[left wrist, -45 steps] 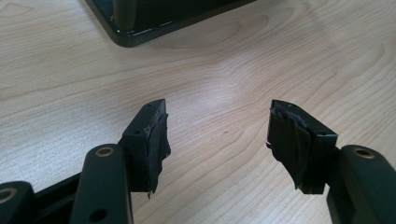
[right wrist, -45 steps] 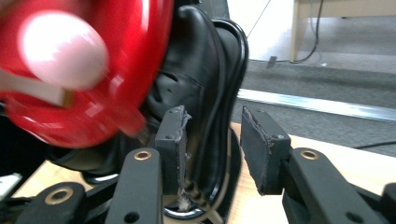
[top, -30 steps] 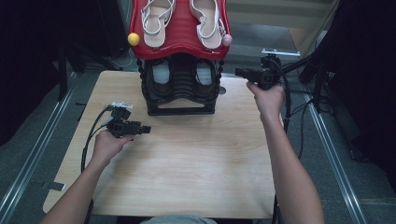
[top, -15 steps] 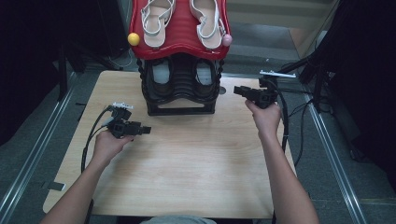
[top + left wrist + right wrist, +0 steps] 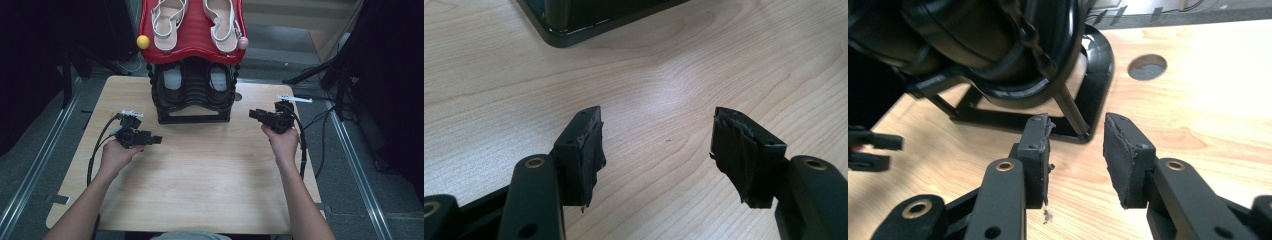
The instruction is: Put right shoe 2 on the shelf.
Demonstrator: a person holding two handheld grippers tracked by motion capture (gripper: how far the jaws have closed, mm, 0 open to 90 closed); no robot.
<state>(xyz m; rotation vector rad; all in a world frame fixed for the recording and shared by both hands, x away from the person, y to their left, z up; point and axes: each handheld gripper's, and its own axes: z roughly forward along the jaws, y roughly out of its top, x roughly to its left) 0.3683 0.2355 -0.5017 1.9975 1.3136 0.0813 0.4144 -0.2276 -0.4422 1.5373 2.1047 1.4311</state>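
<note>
Two-tier shoe rack [image 5: 192,97] stands at the far middle of the wooden table [image 5: 210,200]; black lower frame, red upper shelf [image 5: 192,42] carrying a pair of white sandals [image 5: 168,20], a second pair of shoes [image 5: 172,80] tucked in the lower tier. Left gripper [image 5: 150,139] hovers low over bare wood, left of the rack's front corner, jaws apart, nothing between them; in the left gripper view its pads [image 5: 586,142] frame empty tabletop with the rack's base corner [image 5: 569,30] beyond. Right gripper [image 5: 256,114] sits just beside the rack's right front corner, jaws parted and empty, aimed at the base; in the right gripper view the curved black foot [image 5: 1095,75] and a thin upright strut [image 5: 1068,107] lie just ahead of the pads, not touching. Judgement: rack is moulded plastic, stiff but light, top-heavy with shoes loaded, so likely to tip or slide on the smooth wood if pushed high. Plastic looks glossy, probably slippery. Best hold: the flat base rail or the strut near the foot, low down. Sandals lie loose on the shelf; jolts could shed them
</note>
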